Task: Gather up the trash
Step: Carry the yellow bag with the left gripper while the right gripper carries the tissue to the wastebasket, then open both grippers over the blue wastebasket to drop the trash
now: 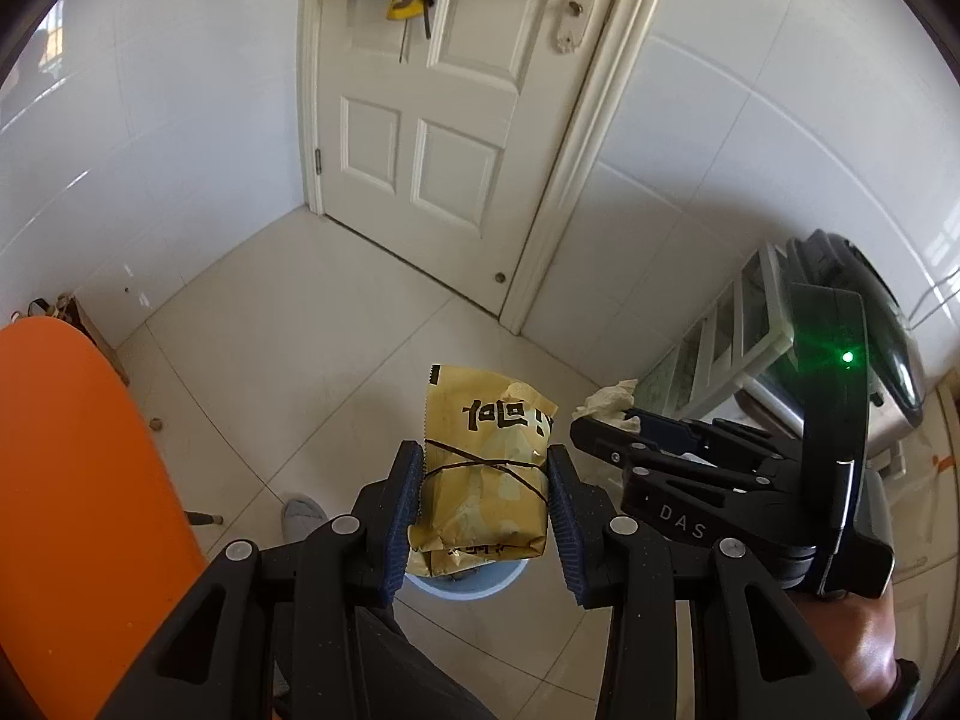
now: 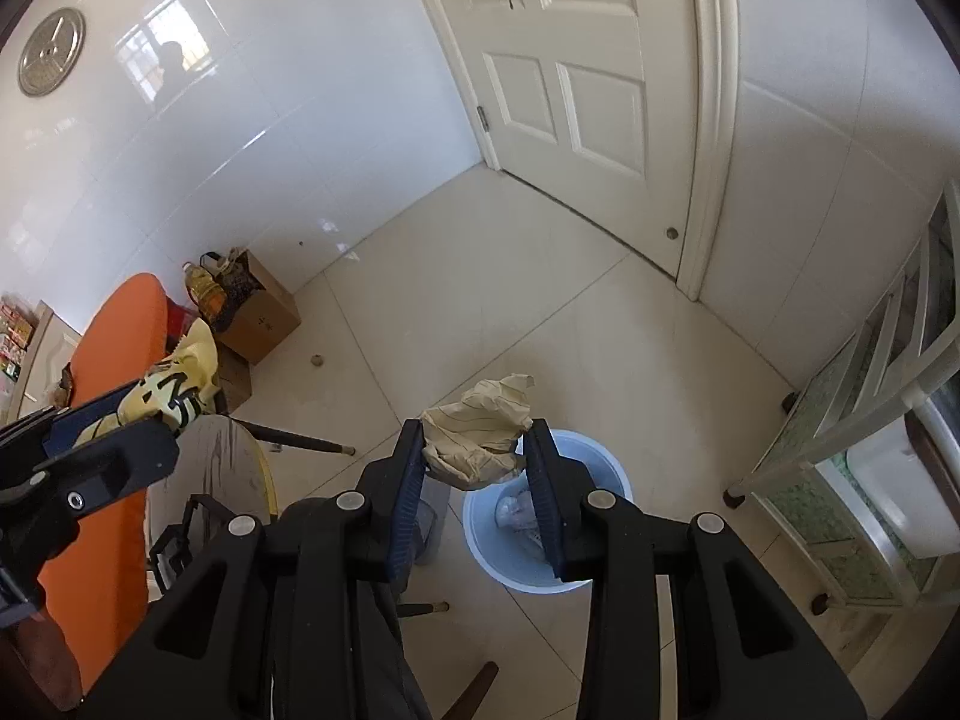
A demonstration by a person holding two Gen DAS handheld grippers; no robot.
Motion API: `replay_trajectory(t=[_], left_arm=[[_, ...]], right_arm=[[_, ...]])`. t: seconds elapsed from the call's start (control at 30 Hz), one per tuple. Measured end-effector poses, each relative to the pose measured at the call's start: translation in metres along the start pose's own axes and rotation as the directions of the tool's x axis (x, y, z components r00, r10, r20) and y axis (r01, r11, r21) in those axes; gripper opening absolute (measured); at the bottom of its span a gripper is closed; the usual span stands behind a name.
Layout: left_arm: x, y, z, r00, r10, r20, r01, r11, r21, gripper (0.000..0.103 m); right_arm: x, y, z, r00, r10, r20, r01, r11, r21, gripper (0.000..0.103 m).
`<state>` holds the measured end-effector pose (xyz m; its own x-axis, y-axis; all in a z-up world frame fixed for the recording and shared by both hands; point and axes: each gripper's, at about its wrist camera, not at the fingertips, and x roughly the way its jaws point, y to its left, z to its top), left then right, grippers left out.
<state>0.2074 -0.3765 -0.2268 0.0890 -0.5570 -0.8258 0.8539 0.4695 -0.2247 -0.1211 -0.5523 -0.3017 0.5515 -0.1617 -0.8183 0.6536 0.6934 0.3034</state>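
Note:
My left gripper (image 1: 485,468) is shut on a yellow snack wrapper (image 1: 486,468) with black print, held above a light blue bin (image 1: 462,585) whose rim peeks out under the wrapper. My right gripper (image 2: 474,450) is shut on a crumpled beige paper (image 2: 477,435), just left of and above the same blue bin (image 2: 612,474), which has some pale trash inside. In the left wrist view the right gripper (image 1: 591,420) reaches in from the right with the crumpled paper (image 1: 609,399). In the right wrist view the left gripper (image 2: 90,438) comes in from the left with the wrapper (image 2: 174,387).
An orange table (image 1: 72,480) stands at the left, with a round stool (image 2: 222,468) beside it. A cardboard box (image 2: 258,312) with bottles sits by the tiled wall. A white door (image 1: 432,90) is ahead and a glass-fronted shelf unit (image 2: 870,450) stands at the right. A grey slipper (image 1: 303,513) shows below.

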Motion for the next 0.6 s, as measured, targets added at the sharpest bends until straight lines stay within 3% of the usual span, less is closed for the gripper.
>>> replay_trajectory(t=[0.13, 0.2, 0.33, 0.37, 0.43, 0.5, 0.6], left_arm=[[0.03, -0.002, 0.004, 0.996, -0.022, -0.082, 0.021, 1.0, -0.008, 0.037], [0.043, -0.008, 0.021, 0.992, -0.02, -0.122, 0.02, 1.0, -0.004, 0.038], [0.065, -0.012, 0.04, 0.988, 0.001, -0.157, -0.002, 1.0, -0.005, 0.048], [0.069, -0.011, 0.044, 0.987, 0.003, -0.163, -0.005, 1.0, -0.01, 0.058], [0.068, -0.011, 0.045, 0.989, 0.02, -0.149, -0.022, 1.0, -0.015, 0.067], [0.076, -0.011, 0.048, 0.989, 0.039, -0.141, -0.041, 0.999, -0.013, 0.073], [0.073, -0.015, 0.049, 0.991, 0.065, -0.115, -0.067, 0.998, -0.018, 0.079]], right_arm=[[0.02, -0.015, -0.002, 0.999, 0.003, -0.038, -0.002, 1.0, 0.029, 0.034], [0.029, -0.02, -0.001, 0.998, -0.005, -0.056, 0.007, 0.999, 0.039, 0.036], [0.044, -0.027, -0.004, 0.996, -0.016, -0.086, 0.019, 0.999, 0.046, 0.037], [0.046, -0.029, -0.006, 0.995, -0.021, -0.094, 0.025, 0.998, 0.049, 0.042], [0.049, -0.034, -0.008, 0.995, -0.025, -0.099, 0.032, 0.998, 0.061, 0.059], [0.05, -0.038, -0.011, 0.995, -0.024, -0.097, 0.033, 0.996, 0.083, 0.085], [0.048, -0.041, -0.015, 0.995, -0.036, -0.09, 0.046, 0.993, 0.109, 0.1]])
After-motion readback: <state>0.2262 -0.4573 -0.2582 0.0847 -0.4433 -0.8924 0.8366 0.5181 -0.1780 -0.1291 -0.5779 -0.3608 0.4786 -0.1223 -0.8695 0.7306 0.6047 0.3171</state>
